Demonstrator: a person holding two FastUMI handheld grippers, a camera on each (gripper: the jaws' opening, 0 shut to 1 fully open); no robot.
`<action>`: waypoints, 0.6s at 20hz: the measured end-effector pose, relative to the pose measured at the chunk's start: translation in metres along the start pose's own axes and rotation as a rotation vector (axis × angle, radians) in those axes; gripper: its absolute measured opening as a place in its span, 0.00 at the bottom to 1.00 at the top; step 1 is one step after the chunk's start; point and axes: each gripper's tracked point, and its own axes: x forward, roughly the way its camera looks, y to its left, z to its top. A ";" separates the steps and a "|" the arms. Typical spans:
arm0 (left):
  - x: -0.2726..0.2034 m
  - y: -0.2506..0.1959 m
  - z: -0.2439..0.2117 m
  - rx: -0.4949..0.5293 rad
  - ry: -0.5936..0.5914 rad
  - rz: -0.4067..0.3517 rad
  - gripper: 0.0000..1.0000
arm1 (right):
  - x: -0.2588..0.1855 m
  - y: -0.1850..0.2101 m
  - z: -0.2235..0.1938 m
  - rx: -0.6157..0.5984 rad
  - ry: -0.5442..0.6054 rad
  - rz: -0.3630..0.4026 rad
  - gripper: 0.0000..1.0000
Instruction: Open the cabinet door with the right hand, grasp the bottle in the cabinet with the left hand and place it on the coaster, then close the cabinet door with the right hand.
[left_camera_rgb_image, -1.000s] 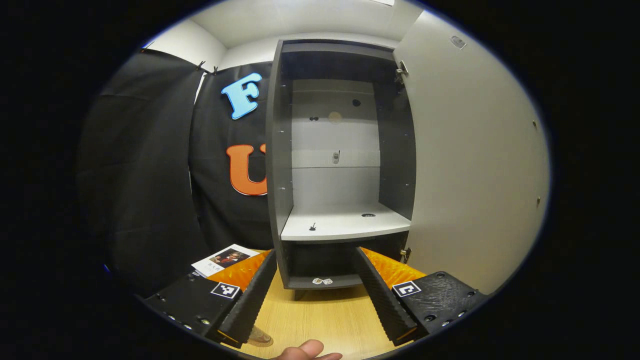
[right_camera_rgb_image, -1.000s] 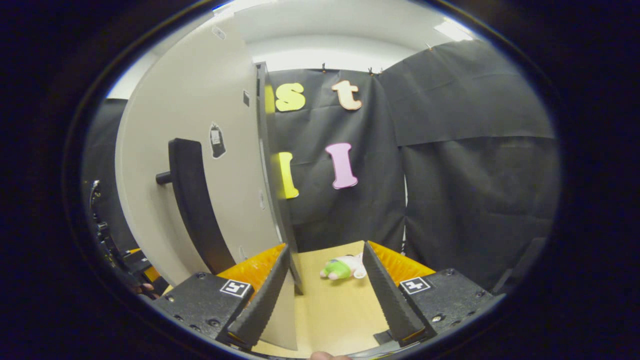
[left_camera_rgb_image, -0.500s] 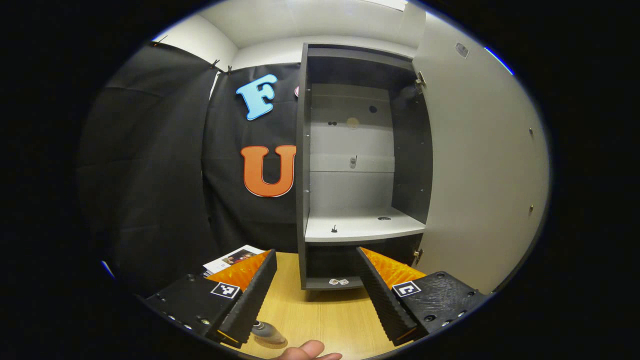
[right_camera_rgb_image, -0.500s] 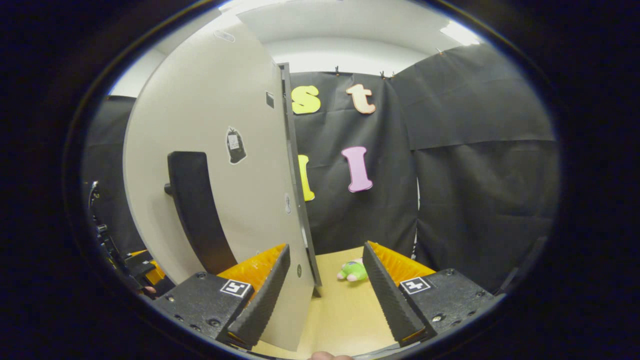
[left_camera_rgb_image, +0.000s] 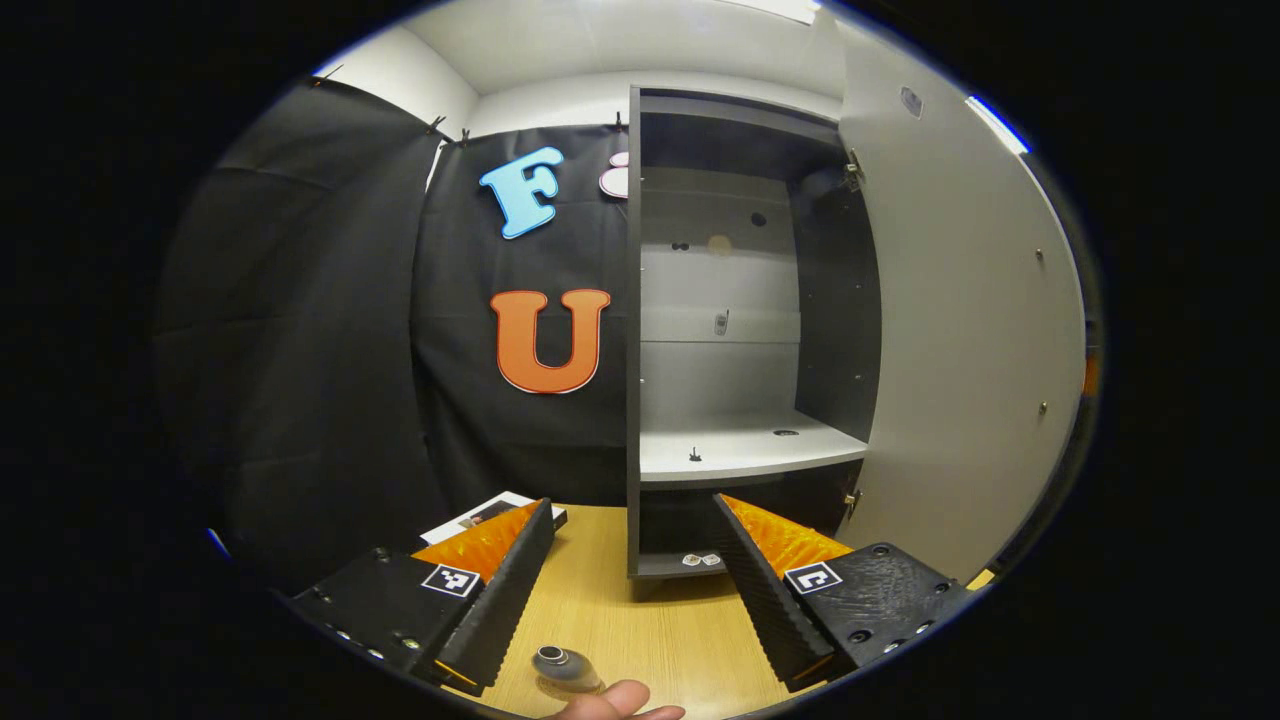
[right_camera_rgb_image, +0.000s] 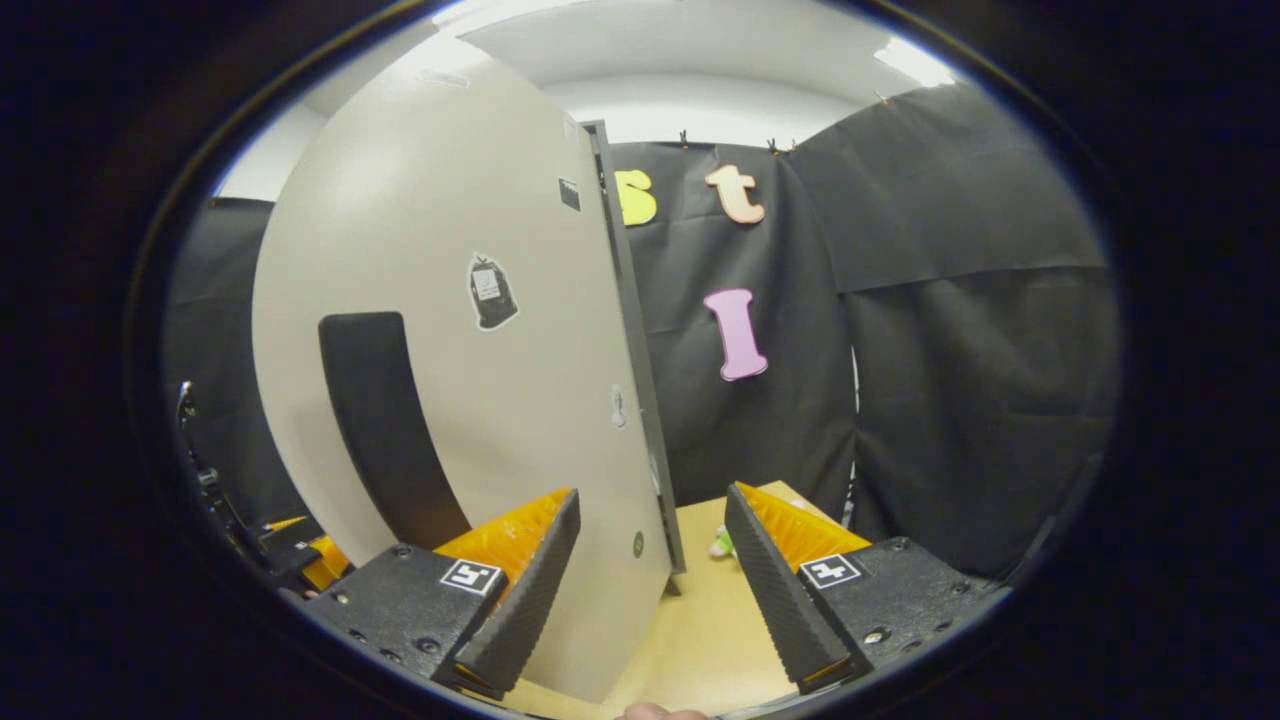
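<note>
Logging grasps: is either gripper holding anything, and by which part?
Nothing is held: left gripper and right gripper both have open jaws; the door stands between the right's.

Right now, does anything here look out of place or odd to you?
Not much. The cabinet door hangs wide open on bare shelves, and a small green plush toy lies on the wooden table behind the door. Nothing looks spilled or broken.
</note>
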 end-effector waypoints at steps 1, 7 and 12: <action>0.000 0.003 -0.001 0.002 0.001 -0.001 0.95 | 0.001 0.006 -0.001 -0.004 -0.002 0.003 0.94; -0.001 0.025 -0.001 0.011 -0.001 0.012 0.95 | 0.021 0.060 -0.013 -0.003 0.011 0.074 0.94; -0.001 0.031 -0.003 0.008 0.005 0.013 0.95 | 0.031 0.077 -0.018 -0.042 0.025 0.107 0.95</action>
